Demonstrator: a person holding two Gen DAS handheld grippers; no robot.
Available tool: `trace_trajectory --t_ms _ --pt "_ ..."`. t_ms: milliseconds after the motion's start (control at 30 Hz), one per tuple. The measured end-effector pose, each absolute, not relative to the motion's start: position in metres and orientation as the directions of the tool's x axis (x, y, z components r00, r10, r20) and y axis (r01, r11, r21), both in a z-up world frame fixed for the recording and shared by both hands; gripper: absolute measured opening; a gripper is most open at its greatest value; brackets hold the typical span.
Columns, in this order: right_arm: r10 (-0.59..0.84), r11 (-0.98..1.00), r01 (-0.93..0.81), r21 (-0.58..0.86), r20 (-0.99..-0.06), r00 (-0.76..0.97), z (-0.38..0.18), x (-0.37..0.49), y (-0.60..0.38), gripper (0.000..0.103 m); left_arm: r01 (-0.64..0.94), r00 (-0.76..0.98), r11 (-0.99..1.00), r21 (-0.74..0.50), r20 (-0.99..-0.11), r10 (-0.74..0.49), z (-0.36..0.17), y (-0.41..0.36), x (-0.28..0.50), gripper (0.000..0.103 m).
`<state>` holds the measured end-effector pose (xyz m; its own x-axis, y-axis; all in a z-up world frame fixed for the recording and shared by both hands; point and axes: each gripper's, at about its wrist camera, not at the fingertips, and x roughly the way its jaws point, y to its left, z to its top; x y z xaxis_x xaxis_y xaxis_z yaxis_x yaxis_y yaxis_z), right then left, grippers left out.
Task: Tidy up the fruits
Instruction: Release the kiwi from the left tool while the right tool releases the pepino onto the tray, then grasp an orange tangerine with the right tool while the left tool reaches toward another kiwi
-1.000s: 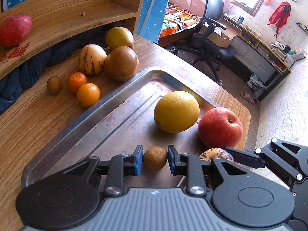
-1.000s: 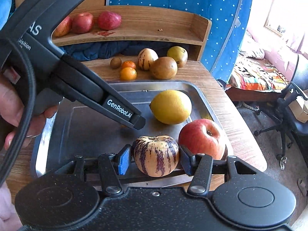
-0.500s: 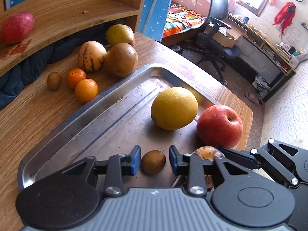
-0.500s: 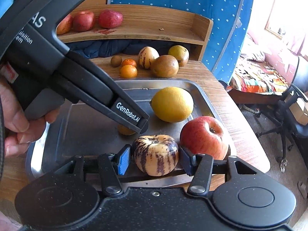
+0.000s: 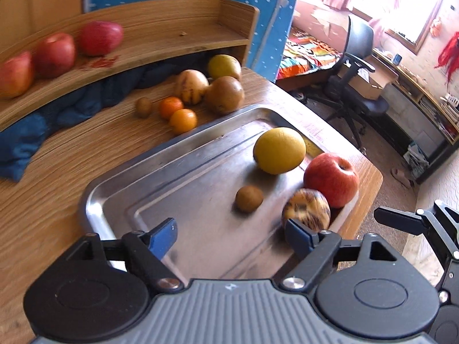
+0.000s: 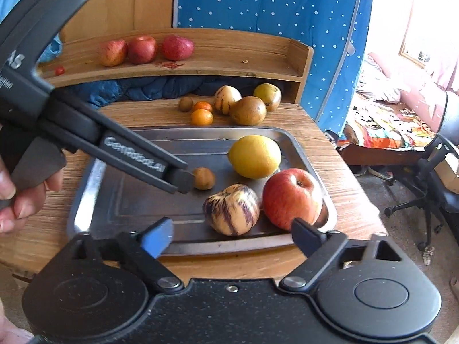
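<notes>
A steel tray holds a yellow citrus fruit, a red apple, a purple-striped melon and a small brown kiwi. My left gripper is open above the tray's near side, with the kiwi lying free ahead of it. My right gripper is open at the tray's near rim, and the striped melon rests just beyond its fingers. In the right wrist view the left gripper's body reaches in over the tray.
Behind the tray on the wooden table lie two oranges, a kiwi, another striped melon and two brownish fruits. A curved wooden shelf carries three red apples. Blue cloth lies underneath. A hand holds the left gripper.
Both grippers opened and pulled back. The left one let go of the kiwi and the right one let go of the striped melon; both fruits now rest on the tray.
</notes>
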<state>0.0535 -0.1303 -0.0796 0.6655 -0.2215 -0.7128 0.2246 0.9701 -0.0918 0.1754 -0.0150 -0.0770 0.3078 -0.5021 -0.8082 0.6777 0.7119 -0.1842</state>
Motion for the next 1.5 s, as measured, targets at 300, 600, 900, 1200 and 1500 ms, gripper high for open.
trace_trajectory --t_ms 300,600,900,1200,1500 --pt "-0.128 0.989 0.141 -0.043 -0.716 0.686 -0.074 0.032 -0.107 0.098 0.607 0.389 0.784 -0.129 -0.812 -0.435 -0.064 0.039 0.144 0.099" --pt "-0.036 0.998 0.058 0.006 -0.720 0.693 -0.078 0.024 -0.082 0.102 0.485 0.403 0.869 -0.098 -0.857 -0.321 -0.070 0.089 0.121 0.101" --pt "0.049 0.999 -0.019 0.049 -0.723 0.689 -0.081 0.030 -0.054 0.102 0.377 0.420 0.925 -0.045 -0.882 -0.214 -0.069 0.127 0.123 0.102" --pt "0.068 0.998 -0.036 0.060 -0.709 0.702 -0.074 0.055 -0.056 0.102 0.324 0.422 0.946 -0.029 -0.890 -0.172 -0.063 0.137 0.159 0.102" --pt "-0.001 0.999 0.024 0.024 -0.693 0.721 -0.066 0.094 -0.081 0.102 0.368 0.420 0.929 -0.046 -0.883 -0.210 -0.056 0.113 0.220 0.102"
